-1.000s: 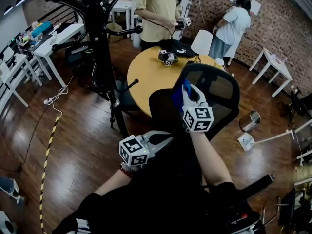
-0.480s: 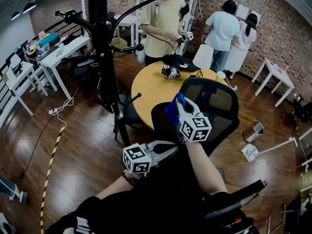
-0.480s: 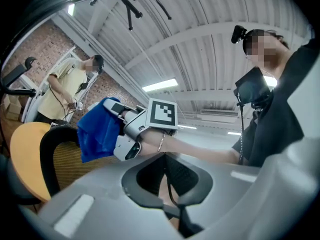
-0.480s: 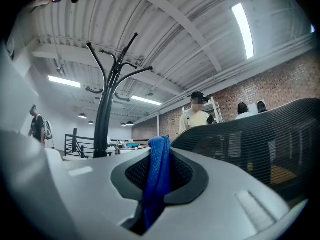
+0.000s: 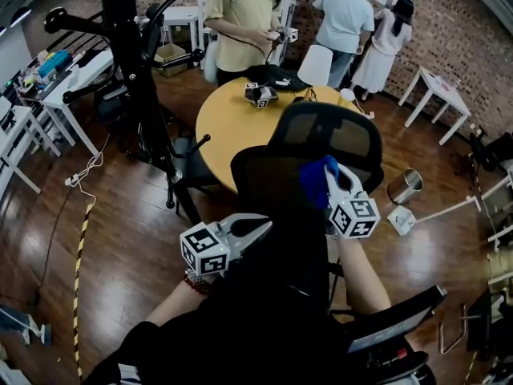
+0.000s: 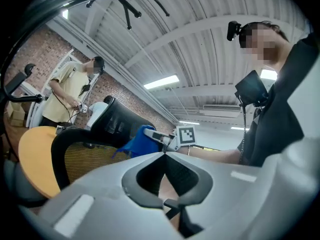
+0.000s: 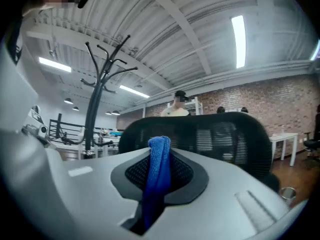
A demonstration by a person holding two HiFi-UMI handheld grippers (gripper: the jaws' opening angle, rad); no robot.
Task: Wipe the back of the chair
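A black mesh office chair [image 5: 260, 171] stands in front of me, its headrest [image 5: 325, 135] above the back. My right gripper [image 5: 327, 175] is shut on a blue cloth [image 5: 315, 181] and holds it just below the headrest, against the upper back. In the right gripper view the blue cloth [image 7: 159, 169] sticks up between the jaws, facing the chair's back [image 7: 210, 134]. My left gripper [image 5: 258, 228] hovers lower left near the chair back, shut on nothing. The left gripper view shows the chair [image 6: 85, 156], the cloth [image 6: 140, 143] and the right gripper [image 6: 159, 137].
A round yellow table [image 5: 228, 119] with a spare gripper [image 5: 258, 94] on it stands right behind the chair. A black coat rack [image 5: 132, 62] is to the left. Several people [image 5: 236, 14] stand at the back. A metal bin [image 5: 405, 187] sits on the floor at right.
My right gripper has carried the blue cloth rightward, from the left edge of the headrest to below its middle. The left gripper has stayed low near the chair back.
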